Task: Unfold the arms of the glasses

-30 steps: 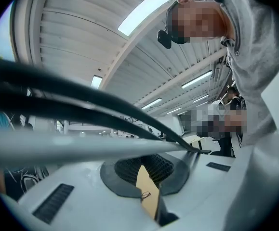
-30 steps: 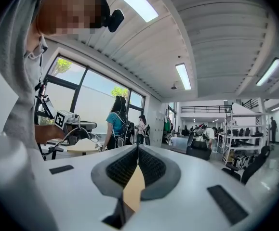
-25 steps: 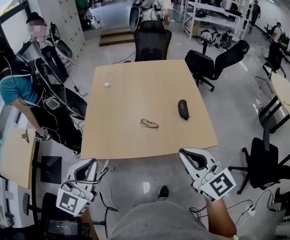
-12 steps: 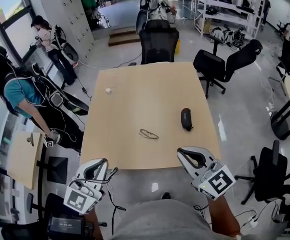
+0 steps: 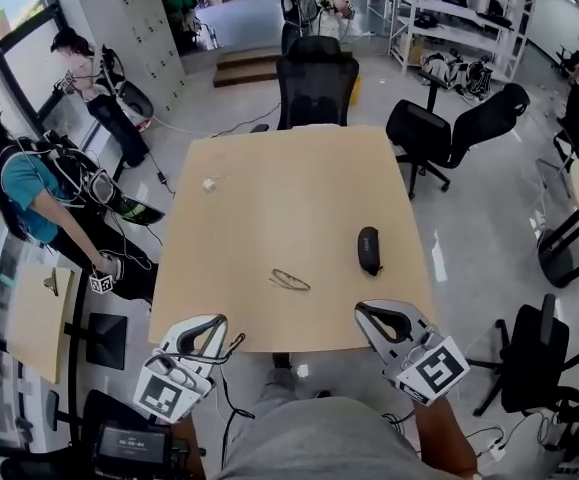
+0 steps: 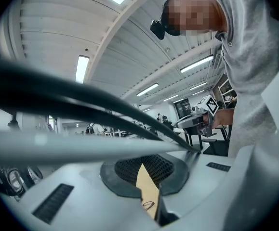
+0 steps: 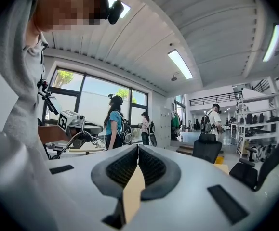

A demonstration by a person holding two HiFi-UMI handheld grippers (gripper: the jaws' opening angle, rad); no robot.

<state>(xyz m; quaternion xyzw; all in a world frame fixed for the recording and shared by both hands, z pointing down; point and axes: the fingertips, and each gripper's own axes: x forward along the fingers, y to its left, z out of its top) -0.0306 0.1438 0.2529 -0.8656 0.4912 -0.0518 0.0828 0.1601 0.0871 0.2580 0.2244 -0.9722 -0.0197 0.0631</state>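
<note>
The glasses [image 5: 291,281] lie folded, thin-rimmed, on the wooden table [image 5: 269,198], a little front of centre. Through a slit under the left gripper's jaws they show as a small dark outline [image 6: 149,205]. My left gripper [image 5: 207,325] hovers just off the table's front edge at the left, jaws together and empty [image 6: 141,164]. My right gripper [image 5: 366,312] hangs at the front edge on the right, also shut on nothing [image 7: 138,146]. Both are well short of the glasses.
A black glasses case [image 5: 369,250] lies right of the glasses. A small white object [image 5: 209,184] sits at the table's far left. Black office chairs [image 5: 315,83] stand behind and to the right. People with gear [image 5: 29,193] stand at the left, beside a side table [image 5: 37,318].
The table has drawn closer in the head view. Both grippers now sit at its front edge, the left one higher and further right. The glasses and the case have not moved.
</note>
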